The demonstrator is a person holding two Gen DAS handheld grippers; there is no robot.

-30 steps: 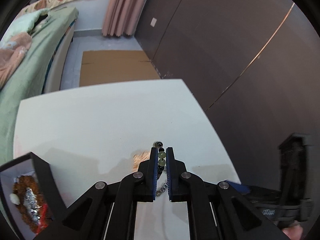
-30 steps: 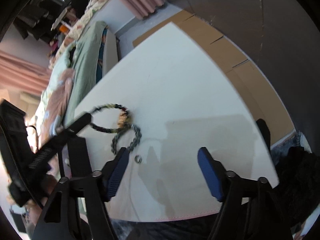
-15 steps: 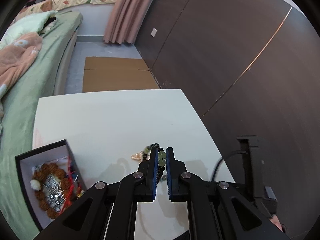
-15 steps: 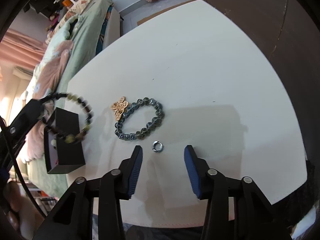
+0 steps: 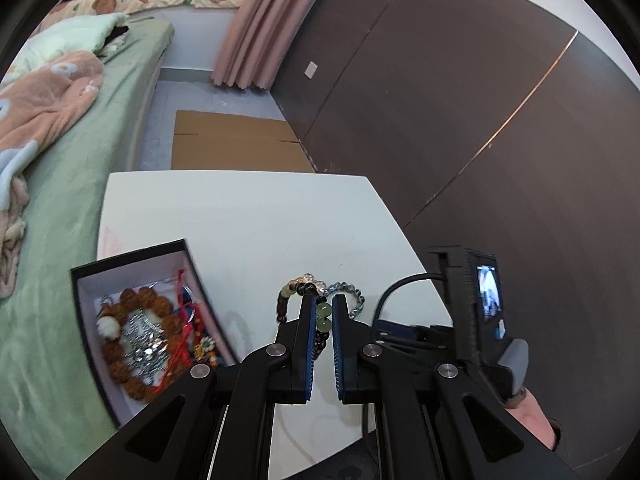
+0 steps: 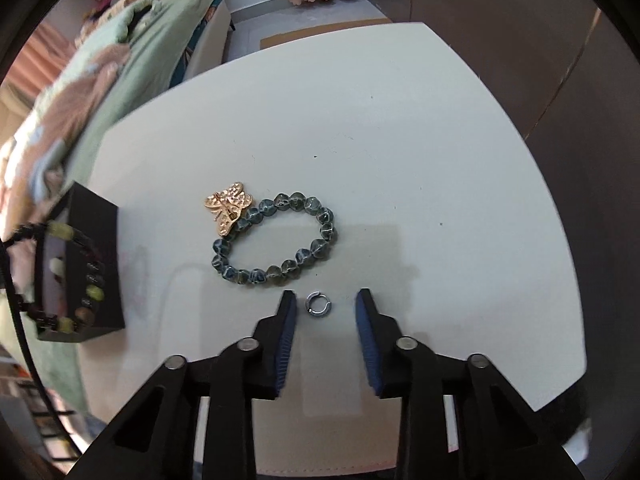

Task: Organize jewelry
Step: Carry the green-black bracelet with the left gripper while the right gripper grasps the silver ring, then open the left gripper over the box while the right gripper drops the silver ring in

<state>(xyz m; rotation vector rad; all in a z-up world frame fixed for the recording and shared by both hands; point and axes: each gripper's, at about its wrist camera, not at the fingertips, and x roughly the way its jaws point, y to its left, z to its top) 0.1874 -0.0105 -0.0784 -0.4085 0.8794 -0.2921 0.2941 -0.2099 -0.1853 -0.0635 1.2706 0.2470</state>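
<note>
My left gripper (image 5: 321, 312) is shut on a dark beaded bracelet with green beads (image 5: 322, 317) and holds it above the white table (image 5: 248, 216). The same bracelet shows hanging at the left of the right wrist view (image 6: 90, 276). A black jewelry box (image 5: 132, 320) holding a brown bead bracelet and other pieces sits left of it. My right gripper (image 6: 325, 306) is open, its fingers on either side of a small silver ring (image 6: 317, 303) on the table. A blue-grey bead bracelet (image 6: 276, 238) and a gold butterfly brooch (image 6: 228, 206) lie just beyond.
A green bed with a pink blanket (image 5: 48, 120) runs along the table's left side. A dark wall (image 5: 480, 120) stands to the right. Flat cardboard (image 5: 236, 146) lies on the floor beyond the table. The table's near edge (image 6: 340, 468) is close under my right gripper.
My left gripper lifted the dark bracelet and carried it left toward the box. My right gripper narrowed and moved in around the silver ring.
</note>
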